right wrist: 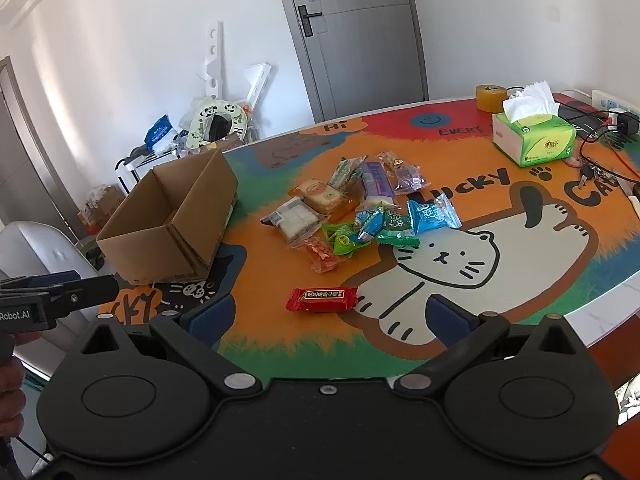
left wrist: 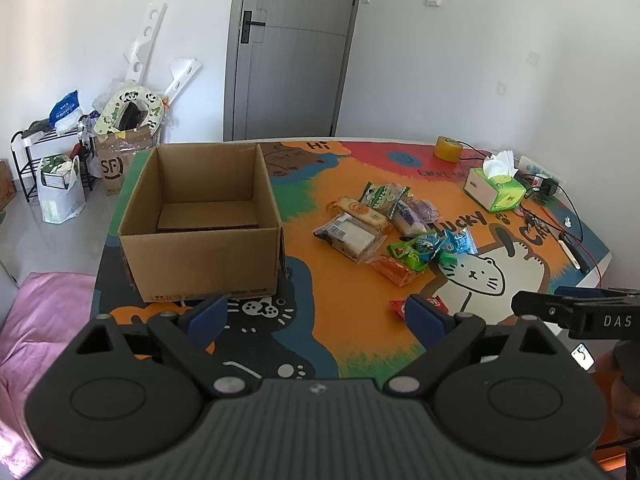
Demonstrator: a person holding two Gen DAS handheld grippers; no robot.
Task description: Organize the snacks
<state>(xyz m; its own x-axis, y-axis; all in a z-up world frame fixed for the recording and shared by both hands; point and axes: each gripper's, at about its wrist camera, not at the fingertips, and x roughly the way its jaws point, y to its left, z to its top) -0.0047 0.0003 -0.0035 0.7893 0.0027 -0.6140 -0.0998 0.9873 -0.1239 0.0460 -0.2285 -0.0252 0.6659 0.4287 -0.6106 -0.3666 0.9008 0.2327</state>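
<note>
Above the near edge of the table (right wrist: 600,292), my right gripper (right wrist: 330,316) hung with its jaws spread, empty, the red snack packet (right wrist: 322,300) lying just ahead between them. My left gripper (left wrist: 318,316) was likewise spread wide and empty. Beyond lay the pile of snacks (right wrist: 360,210), with the open cardboard box (left wrist: 200,216) well left of it.

Open left gripper (left wrist: 318,314) faces empty cardboard box (left wrist: 200,220) and snack pile (left wrist: 394,228)
</note>
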